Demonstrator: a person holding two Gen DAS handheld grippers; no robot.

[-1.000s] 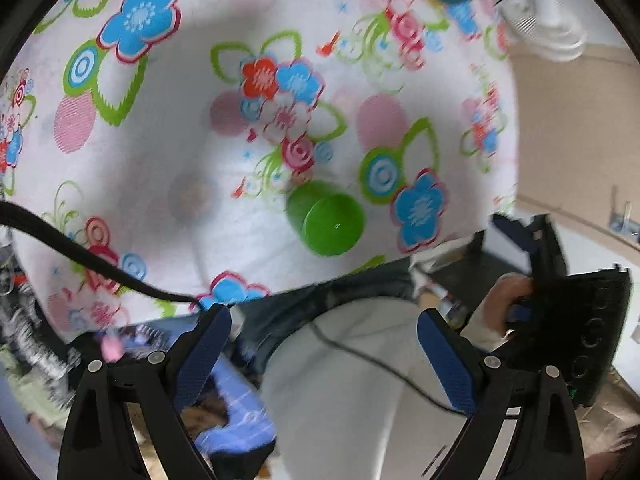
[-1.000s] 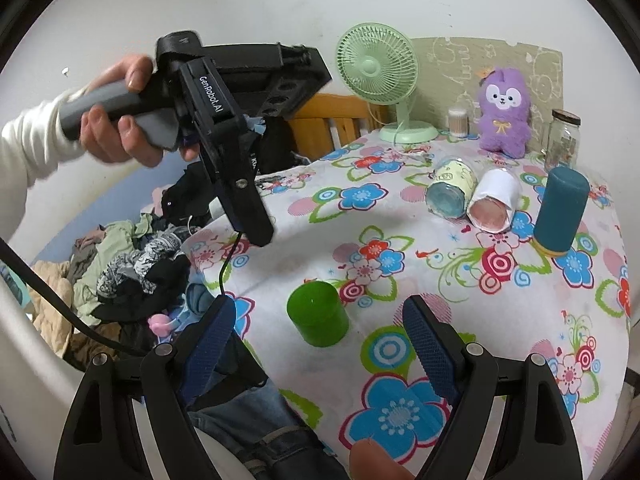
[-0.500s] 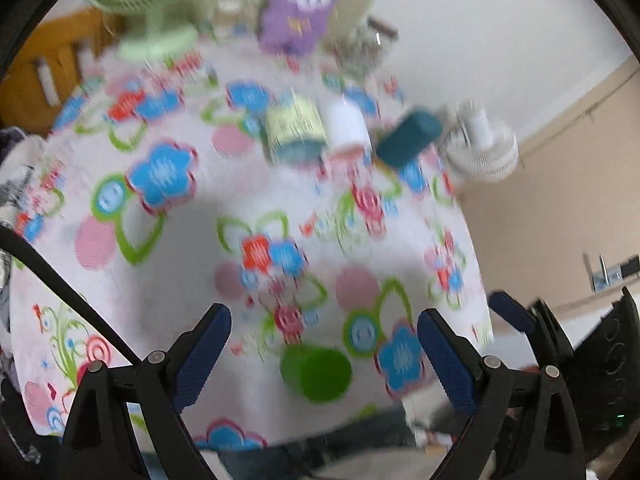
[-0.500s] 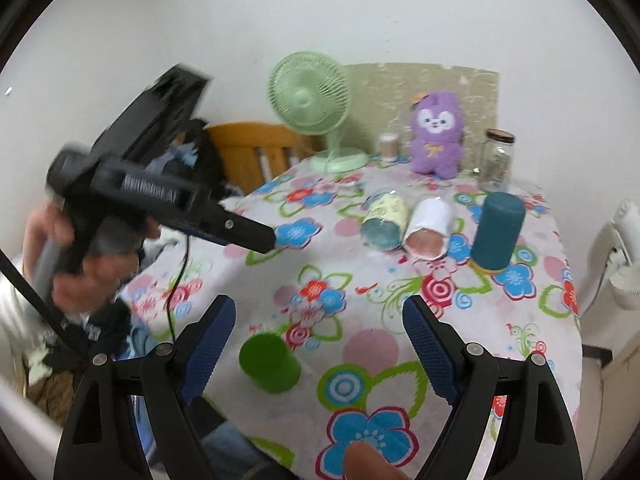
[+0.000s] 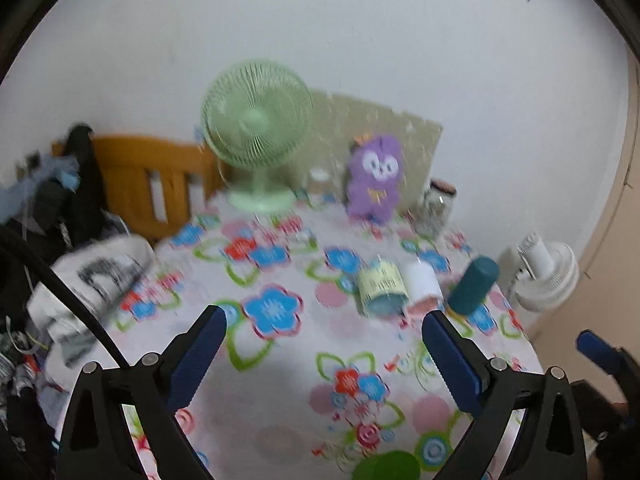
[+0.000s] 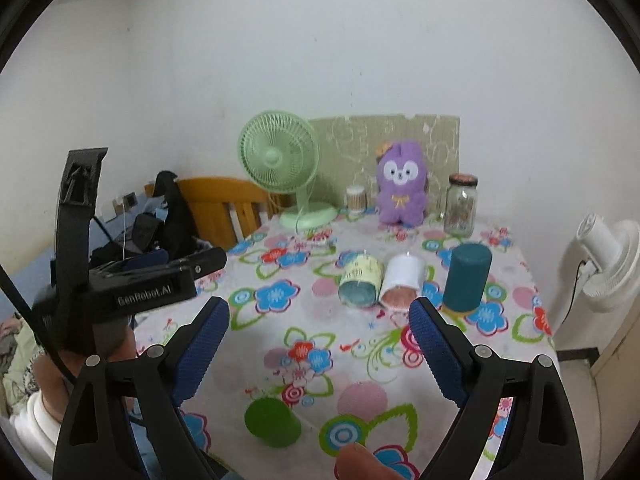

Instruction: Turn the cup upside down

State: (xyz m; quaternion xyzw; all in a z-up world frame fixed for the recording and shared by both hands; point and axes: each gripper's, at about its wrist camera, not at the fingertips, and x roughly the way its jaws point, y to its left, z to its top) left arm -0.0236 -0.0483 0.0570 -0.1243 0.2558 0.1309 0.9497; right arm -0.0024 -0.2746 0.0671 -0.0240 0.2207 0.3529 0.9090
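Observation:
A green cup (image 6: 273, 421) stands mouth-down near the front edge of the flowered table (image 6: 352, 344); its top shows at the bottom of the left wrist view (image 5: 386, 467). A teal cup (image 6: 467, 278) stands mouth-down at the right; it also shows in the left wrist view (image 5: 474, 285). A pale yellow cup (image 6: 360, 285) and a white cup (image 6: 401, 283) lie on their sides beside it. My right gripper (image 6: 319, 322) is open and empty, above the table. My left gripper (image 5: 322, 330) is open and empty; its body (image 6: 132, 280) shows at the left of the right wrist view.
At the back of the table stand a green fan (image 6: 284, 168), a purple plush toy (image 6: 402, 184), a glass jar (image 6: 461, 204) and a small container (image 6: 355, 199). A white fan (image 6: 608, 256) stands right of the table. A wooden chair (image 6: 224, 204) with clothes is at the left.
Both grippers have tilted upward and pulled back, so the views swung from the green cup up to the back wall. The left gripper has swung from pointing down at the table to level.

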